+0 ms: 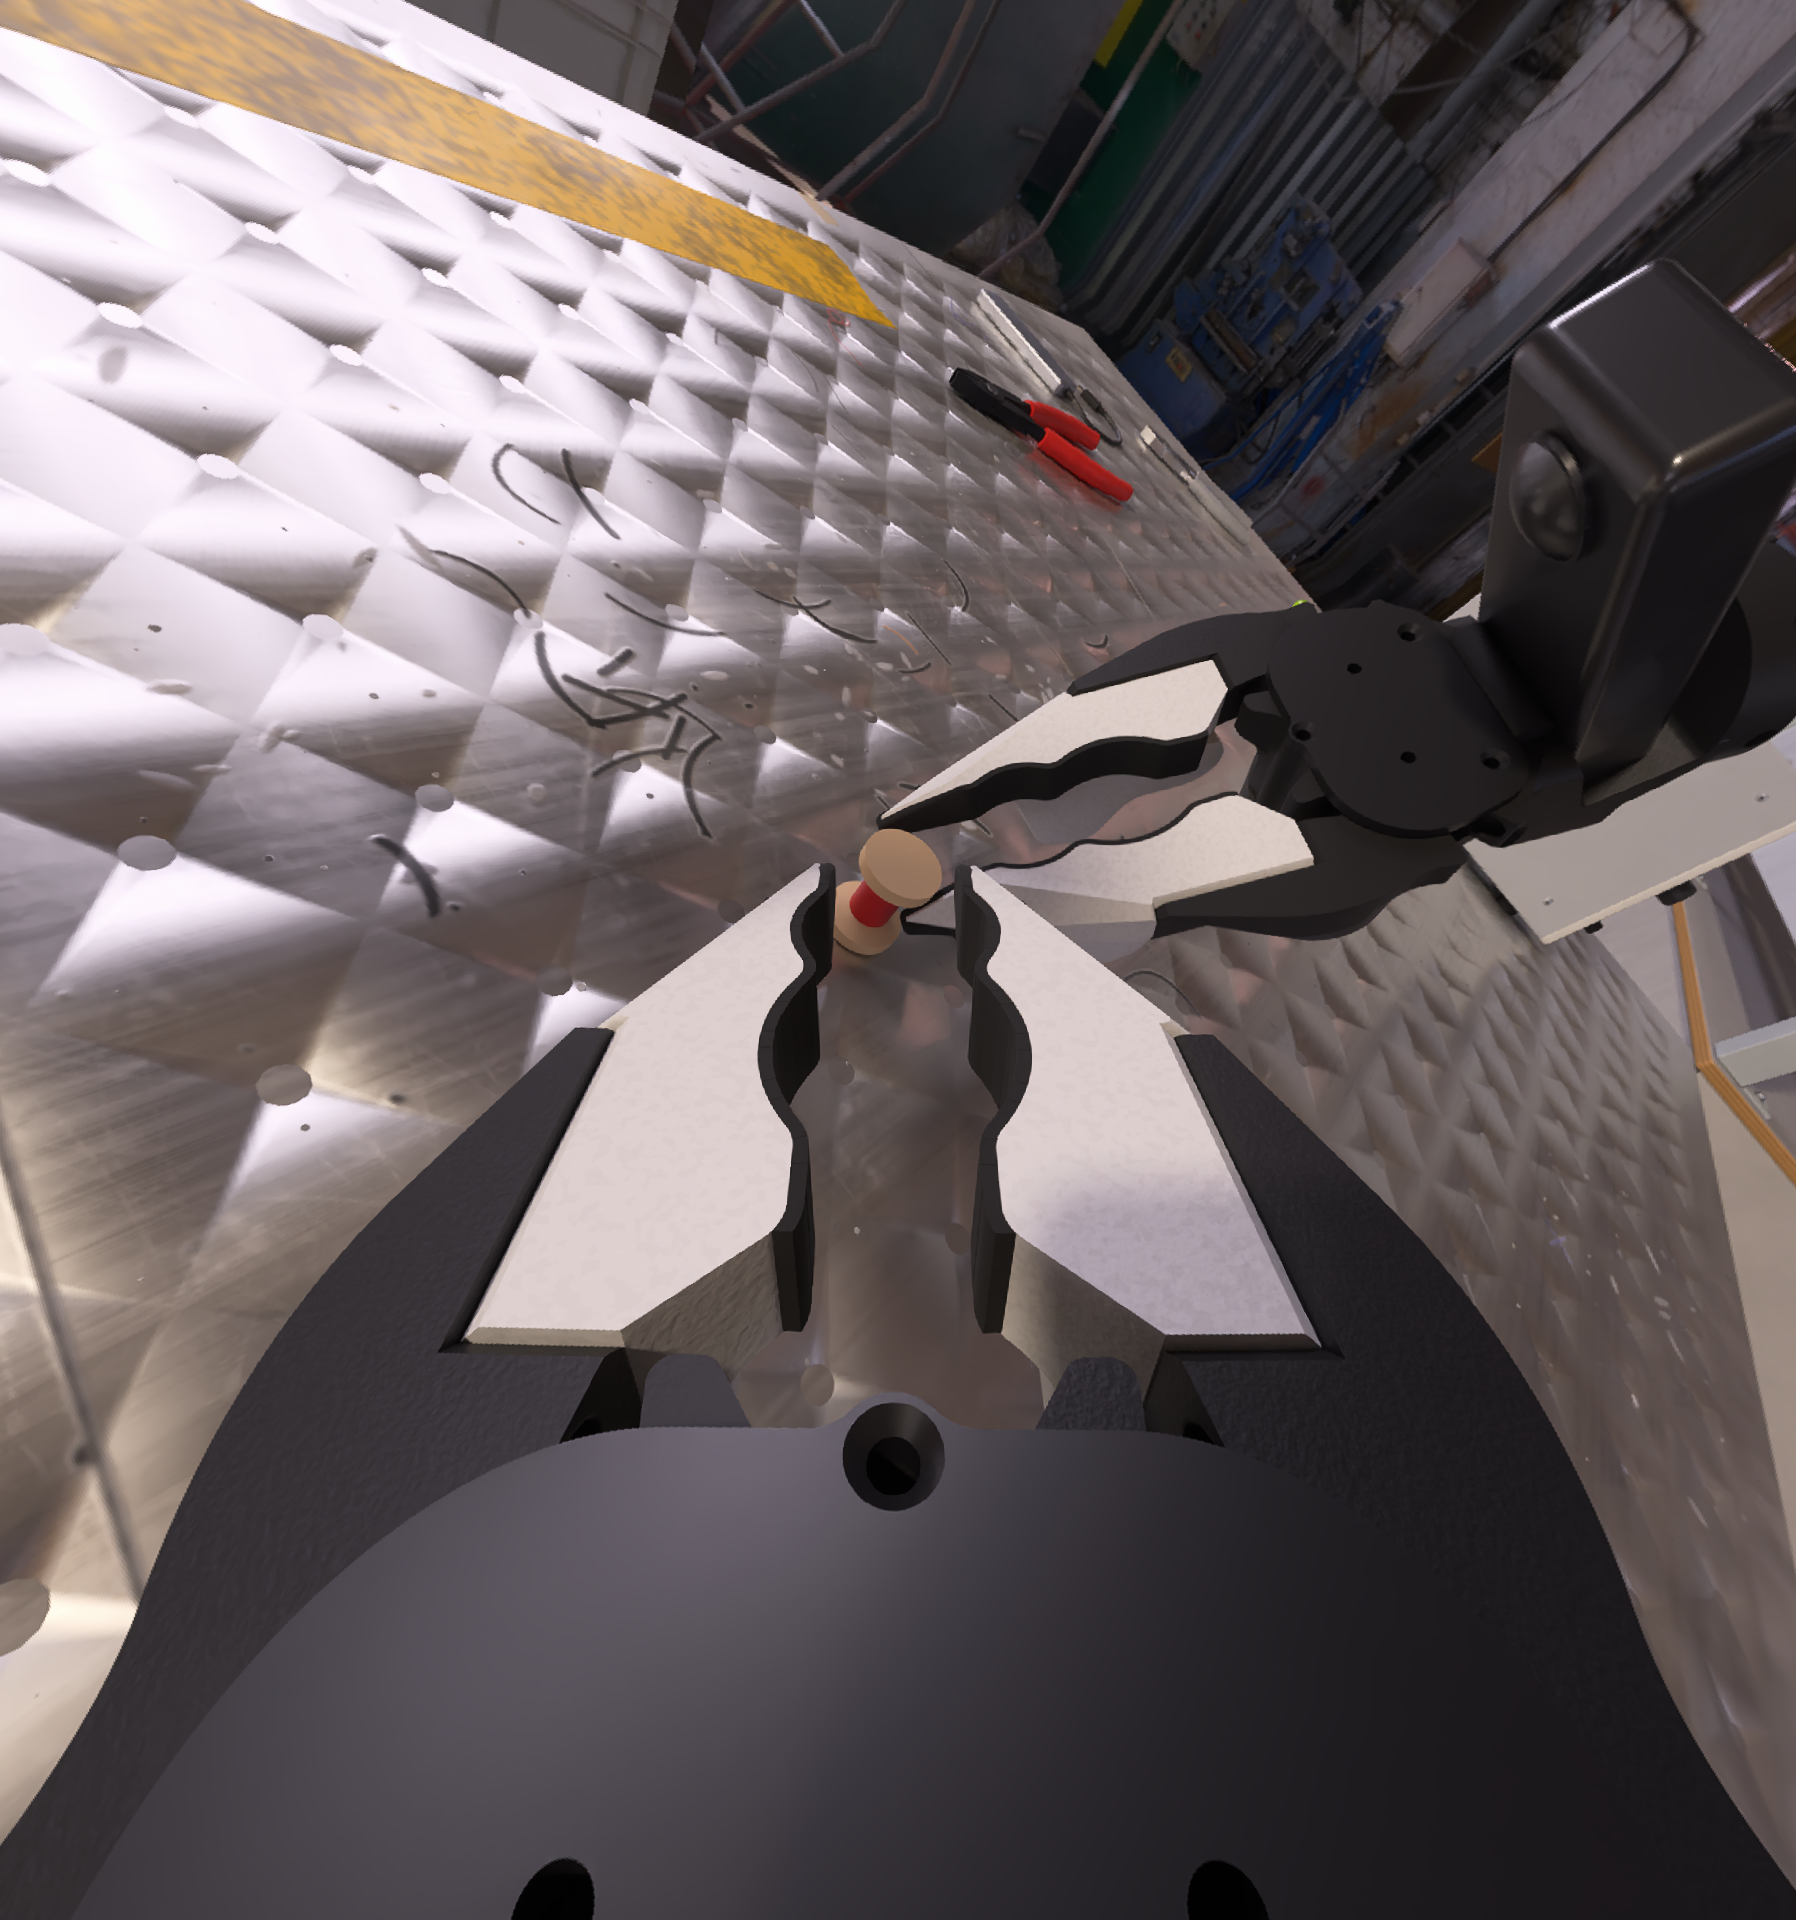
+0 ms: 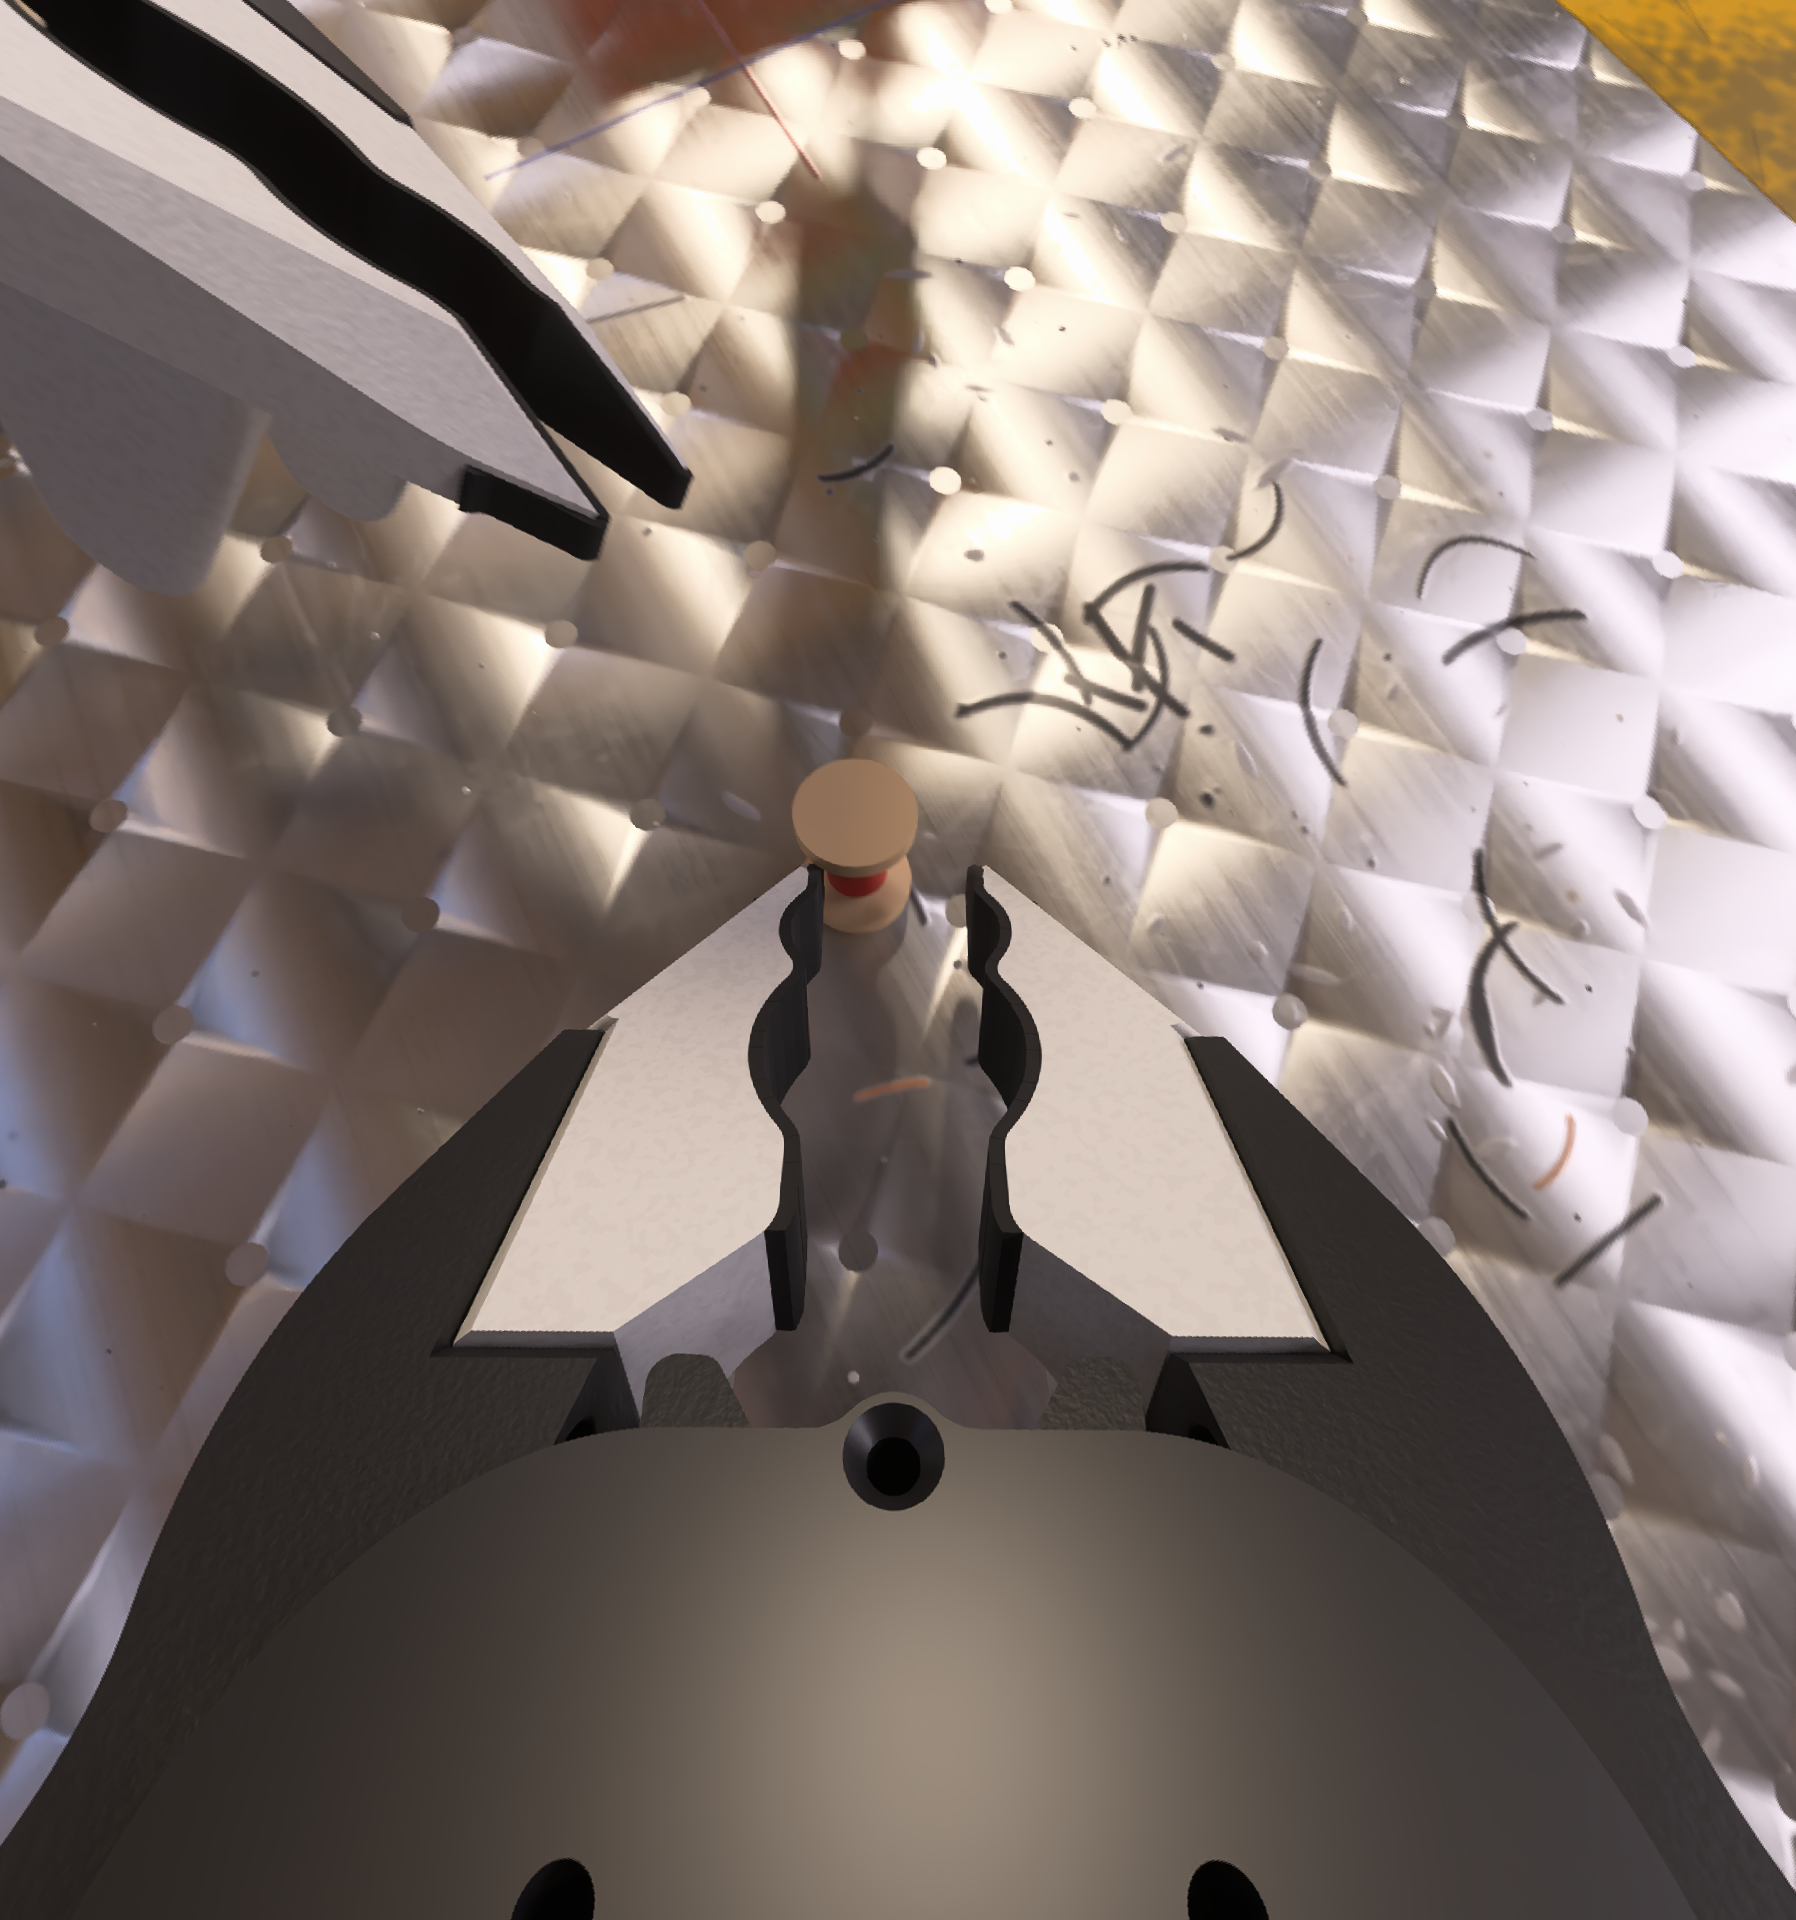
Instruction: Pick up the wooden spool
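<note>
**a:** ok so left to right on the metal bench [image 1: 250, 623]. black wire offcuts [image 1: 613, 717] sit out to the left of everything, well apart from the action. then the left gripper [image 1: 892, 883], jaws parted, nothing in them. the wooden spool [image 1: 892, 896] with red thread stands upright right at its fingertips, closer to the left finger. right gripper [image 1: 935, 873] comes in from the right, also released and empty, tips just beside the spool.

**b:** yeah, and in the right wrist view the spool [image 2: 856, 847] is off toward that gripper's [image 2: 892, 883] left tip, not centred.

**a:** so my take: pick one claw. i'd slide the right one sideways until the red waist is midway between the tips, push forward so the pads straddle it under the top flange, then close slowly.

**b:** agreed, and back the left gripper [image 2: 624, 509] off first or they'll probably bump. the spool looks light, a nudge could tip it.

**a:** red-handled pliers [image 1: 1050, 436] far back, no issue.
</note>
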`<state>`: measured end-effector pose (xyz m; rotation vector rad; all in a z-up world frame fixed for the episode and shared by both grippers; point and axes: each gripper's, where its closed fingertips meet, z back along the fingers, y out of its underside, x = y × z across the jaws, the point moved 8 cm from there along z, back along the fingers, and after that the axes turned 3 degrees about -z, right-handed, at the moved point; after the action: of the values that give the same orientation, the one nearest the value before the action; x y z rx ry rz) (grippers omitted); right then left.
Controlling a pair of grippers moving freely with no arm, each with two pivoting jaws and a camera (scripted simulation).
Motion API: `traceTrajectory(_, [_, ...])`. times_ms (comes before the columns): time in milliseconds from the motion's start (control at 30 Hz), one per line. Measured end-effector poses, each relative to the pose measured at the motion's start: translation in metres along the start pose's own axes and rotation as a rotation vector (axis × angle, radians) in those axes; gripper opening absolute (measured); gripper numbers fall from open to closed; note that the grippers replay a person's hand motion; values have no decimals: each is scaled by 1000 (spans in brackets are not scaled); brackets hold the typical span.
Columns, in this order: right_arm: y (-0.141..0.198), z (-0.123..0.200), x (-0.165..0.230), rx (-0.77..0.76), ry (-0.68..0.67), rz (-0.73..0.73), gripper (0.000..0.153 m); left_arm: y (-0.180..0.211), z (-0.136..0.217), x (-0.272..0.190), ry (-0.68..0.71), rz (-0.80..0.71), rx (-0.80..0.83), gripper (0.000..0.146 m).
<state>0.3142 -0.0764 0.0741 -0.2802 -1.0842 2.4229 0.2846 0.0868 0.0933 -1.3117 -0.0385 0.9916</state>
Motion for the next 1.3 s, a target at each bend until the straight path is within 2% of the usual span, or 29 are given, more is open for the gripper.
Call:
traceTrajectory(233, [-5, -10, 6, 29, -64, -19, 31, 1, -1, 2, 21, 38, 2, 23])
traceTrajectory(400, [-4, -13, 6, 54, -49, -12, 31, 2, -1, 2, 26, 40, 7, 23])
traceTrajectory(533, [-3, -12, 4, 55, -39, -28, 23, 2, -1, 1, 34, 45, 10, 22])
traceTrajectory(633, [-2, -10, 1, 50, -24, -32, 23, 3, -2, 1, 41, 46, 12, 22])
traceTrajectory(833, [-13, 11, 5, -116, 16, -1, 23, 4, -3, -3, 87, 58, 17, 23])
traceTrajectory(1100, [-24, 34, 26, -326, 68, 117, 23, 1, -2, -8, 294, 223, -46, 29])
traceTrajectory(1200, [-24, 35, 27, -308, -38, 11, 23, -6, 4, -8, 336, 226, -118, 31])
traceTrajectory(1300, [-23, 39, 22, -265, -261, -206, 23, -12, 9, -13, 361, 137, -145, 37])
